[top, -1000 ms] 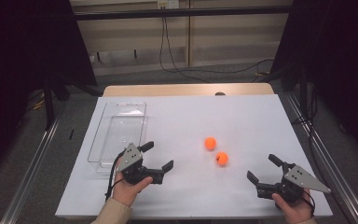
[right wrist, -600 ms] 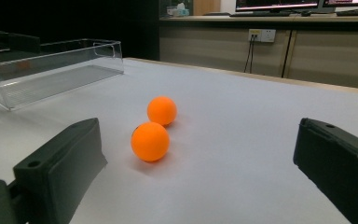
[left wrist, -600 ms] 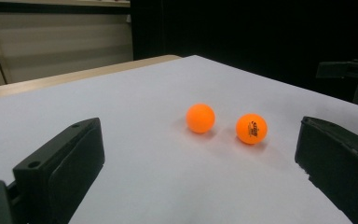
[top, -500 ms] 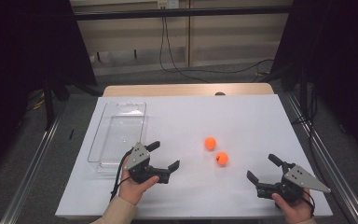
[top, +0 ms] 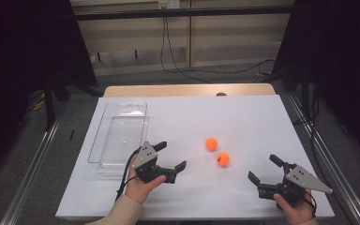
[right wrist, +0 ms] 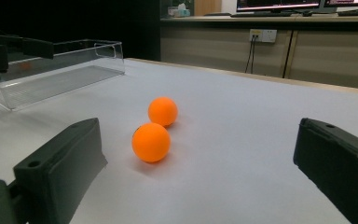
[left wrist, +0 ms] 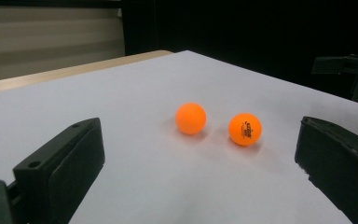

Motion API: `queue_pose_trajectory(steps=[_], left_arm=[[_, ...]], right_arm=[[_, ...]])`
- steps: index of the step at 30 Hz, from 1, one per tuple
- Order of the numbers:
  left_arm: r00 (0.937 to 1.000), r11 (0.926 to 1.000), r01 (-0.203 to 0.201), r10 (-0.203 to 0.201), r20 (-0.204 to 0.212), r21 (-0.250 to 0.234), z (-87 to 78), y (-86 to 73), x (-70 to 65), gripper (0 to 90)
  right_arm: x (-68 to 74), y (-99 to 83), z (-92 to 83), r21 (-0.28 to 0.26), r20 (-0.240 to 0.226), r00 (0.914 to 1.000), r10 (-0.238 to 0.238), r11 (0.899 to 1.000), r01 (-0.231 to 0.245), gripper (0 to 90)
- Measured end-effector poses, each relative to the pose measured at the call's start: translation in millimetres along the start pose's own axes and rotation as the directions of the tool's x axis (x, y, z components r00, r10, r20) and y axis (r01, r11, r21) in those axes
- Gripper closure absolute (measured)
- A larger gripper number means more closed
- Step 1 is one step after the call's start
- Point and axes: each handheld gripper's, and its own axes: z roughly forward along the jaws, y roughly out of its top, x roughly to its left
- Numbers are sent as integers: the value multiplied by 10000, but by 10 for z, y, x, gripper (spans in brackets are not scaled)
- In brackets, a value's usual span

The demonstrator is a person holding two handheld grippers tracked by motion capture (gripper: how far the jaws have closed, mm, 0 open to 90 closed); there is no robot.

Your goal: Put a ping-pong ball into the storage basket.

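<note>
Two orange balls lie close together on the white table top: the far ball (top: 211,144) (left wrist: 190,118) (right wrist: 163,111) and the near ball (top: 223,159) (left wrist: 244,129) (right wrist: 151,142), which carries small black print. My left gripper (top: 172,155) is held open just left of them, its jaws pointing at the pair, with nothing between its fingers (left wrist: 60,172). At the table's front right my right gripper (top: 262,167) is also open and empty. It faces the balls from the other side, its fingers (right wrist: 58,168) spread wide.
A clear plastic tray (top: 122,105) (right wrist: 60,70) stands empty at the left of the table, just behind the left hand. The white sheet ends at a wooden strip (top: 187,90) at the back. Metal rails run along both sides of the table.
My left gripper has moved right, closer to the two balls. The right gripper and the balls have stayed put.
</note>
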Motion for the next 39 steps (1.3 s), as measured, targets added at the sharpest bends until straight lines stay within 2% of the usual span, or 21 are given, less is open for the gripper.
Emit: queue_pose_trajectory(steps=[32, 39], left_arm=[[9996, 9998, -20, 14, 288, 218, 296, 33, -95, 15], [9992, 9995, -149, 139, 367, 278, 338, 47, -114, 14]], right_arm=[[3, 4, 13, -32, -36, 10000, -16, 10000, 16, 11], [2, 0, 16, -21, -59, 10000, -46, 10000, 46, 11]])
